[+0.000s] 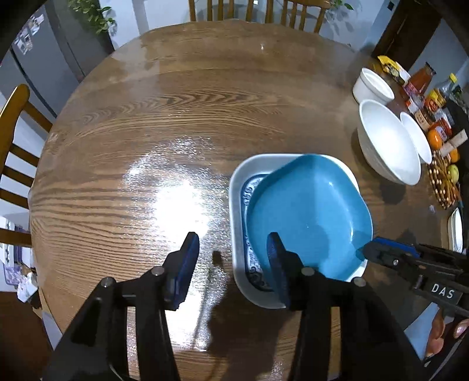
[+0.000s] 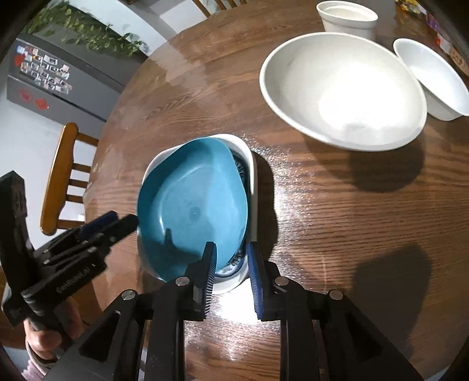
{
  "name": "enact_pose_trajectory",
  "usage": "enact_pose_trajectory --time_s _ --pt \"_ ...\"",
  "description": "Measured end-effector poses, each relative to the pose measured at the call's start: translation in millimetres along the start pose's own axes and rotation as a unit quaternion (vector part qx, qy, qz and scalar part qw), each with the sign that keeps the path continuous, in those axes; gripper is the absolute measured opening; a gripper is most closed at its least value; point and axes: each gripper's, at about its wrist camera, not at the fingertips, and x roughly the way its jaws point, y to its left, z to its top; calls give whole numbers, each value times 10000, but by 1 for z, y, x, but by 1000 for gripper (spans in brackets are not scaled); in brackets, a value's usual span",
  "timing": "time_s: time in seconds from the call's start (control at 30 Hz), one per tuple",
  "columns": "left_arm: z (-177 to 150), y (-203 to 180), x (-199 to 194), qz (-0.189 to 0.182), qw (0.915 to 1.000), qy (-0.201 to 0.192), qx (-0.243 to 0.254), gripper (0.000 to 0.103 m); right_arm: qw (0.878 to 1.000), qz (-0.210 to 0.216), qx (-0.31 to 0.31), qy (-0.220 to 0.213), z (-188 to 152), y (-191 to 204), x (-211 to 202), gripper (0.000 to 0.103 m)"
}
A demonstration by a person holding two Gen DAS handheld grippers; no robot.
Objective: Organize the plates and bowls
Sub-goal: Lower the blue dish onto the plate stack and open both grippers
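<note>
A teal plate (image 1: 307, 211) (image 2: 193, 205) lies tilted inside a white square dish (image 1: 234, 190) (image 2: 254, 187) with a blue pattern on its floor. My left gripper (image 1: 231, 249) is open. Its jaws straddle the dish's near left rim without pressing it, and one fingertip (image 1: 274, 240) overlaps the teal plate's edge. In the right wrist view the left gripper (image 2: 120, 221) stands at the plate's left edge. My right gripper (image 2: 231, 253) is open a little, with the dish's near rim loose in the gap. In the left wrist view the right gripper (image 1: 368, 249) reaches the plate's lower right edge.
On the round wooden table (image 1: 176, 117) stand a large white bowl (image 1: 387, 140) (image 2: 343, 88), a smaller white bowl (image 1: 416, 137) (image 2: 433, 76) and a white cup (image 1: 372, 85) (image 2: 346, 17). Bottles and jars (image 1: 422, 88) and fruit crowd the right edge. Chairs ring the table.
</note>
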Motion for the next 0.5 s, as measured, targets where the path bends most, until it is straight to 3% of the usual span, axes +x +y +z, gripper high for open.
enact_pose_trajectory --time_s 0.17,0.27,0.3,0.37,0.4,0.5 --pt "0 -1 -8 -85 9999 -51 -64 46 9998 -38 -136 -171 -1 2 -13 22" --pt "-1 -7 -15 -114 9999 -117 -39 52 9984 -206 -375 -362 -2 11 -25 24" --pt "0 -9 -19 -111 9998 -149 -25 55 9977 -279 -459 -420 -3 14 -29 26" --pt "-1 -12 -25 -95 9997 -214 12 61 9962 -386 -576 -521 -4 18 -35 45" --pt "-1 -13 -28 -80 9996 -256 28 67 9951 -445 -657 -596 -6 20 -39 48" --pt "-1 -17 -34 -54 9994 -318 81 69 9933 -506 -794 -664 -8 25 -47 50"
